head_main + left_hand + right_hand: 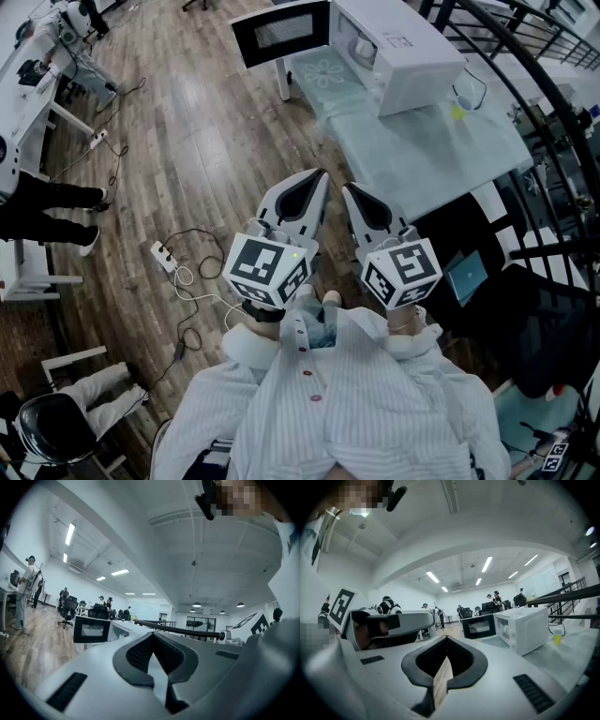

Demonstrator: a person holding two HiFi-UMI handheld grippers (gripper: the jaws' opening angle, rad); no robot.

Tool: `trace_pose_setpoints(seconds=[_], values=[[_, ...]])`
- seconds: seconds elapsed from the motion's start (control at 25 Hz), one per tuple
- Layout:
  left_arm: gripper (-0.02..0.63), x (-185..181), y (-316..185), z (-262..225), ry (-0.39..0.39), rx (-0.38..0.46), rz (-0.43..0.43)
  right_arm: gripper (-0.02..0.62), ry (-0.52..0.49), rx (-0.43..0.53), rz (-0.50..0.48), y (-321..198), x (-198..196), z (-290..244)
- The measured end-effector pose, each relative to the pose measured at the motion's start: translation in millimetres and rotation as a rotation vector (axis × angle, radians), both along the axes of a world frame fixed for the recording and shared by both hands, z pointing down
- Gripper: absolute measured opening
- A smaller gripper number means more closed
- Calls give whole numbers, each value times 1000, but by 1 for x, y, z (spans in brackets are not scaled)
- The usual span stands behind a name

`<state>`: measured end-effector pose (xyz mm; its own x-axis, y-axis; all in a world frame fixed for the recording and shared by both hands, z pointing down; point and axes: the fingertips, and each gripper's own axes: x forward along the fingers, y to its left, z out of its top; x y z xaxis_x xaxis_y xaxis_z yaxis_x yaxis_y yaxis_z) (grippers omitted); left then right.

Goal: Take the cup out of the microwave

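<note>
The white microwave (398, 47) stands on a pale-clothed table (422, 159) with its door (279, 33) swung open to the left; it also shows in the right gripper view (522, 630). Its inside is hidden, so no cup shows in it. A small yellow cup (458, 111) (557, 638) stands on the table to the right of the microwave. My left gripper (317, 178) (152, 637) and right gripper (350, 191) (446, 640) are held side by side close to the chest, well short of the table. Both are shut with nothing between the jaws.
A power strip with cables (167, 257) lies on the wooden floor at the left. People stand by desks (28, 103) at the far left. A black railing (539, 84) runs along the right, with a dark chair (553, 328) below it.
</note>
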<state>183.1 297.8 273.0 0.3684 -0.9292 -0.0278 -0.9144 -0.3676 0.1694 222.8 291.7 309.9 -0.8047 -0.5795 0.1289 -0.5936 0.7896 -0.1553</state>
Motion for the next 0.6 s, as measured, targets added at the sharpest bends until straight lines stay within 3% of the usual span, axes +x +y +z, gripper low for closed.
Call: trace_pose_setpoints(seconds=[0.6], values=[[9,8,8,-2,-1,11,-35,35,-20,0,-50,11,0,-2]])
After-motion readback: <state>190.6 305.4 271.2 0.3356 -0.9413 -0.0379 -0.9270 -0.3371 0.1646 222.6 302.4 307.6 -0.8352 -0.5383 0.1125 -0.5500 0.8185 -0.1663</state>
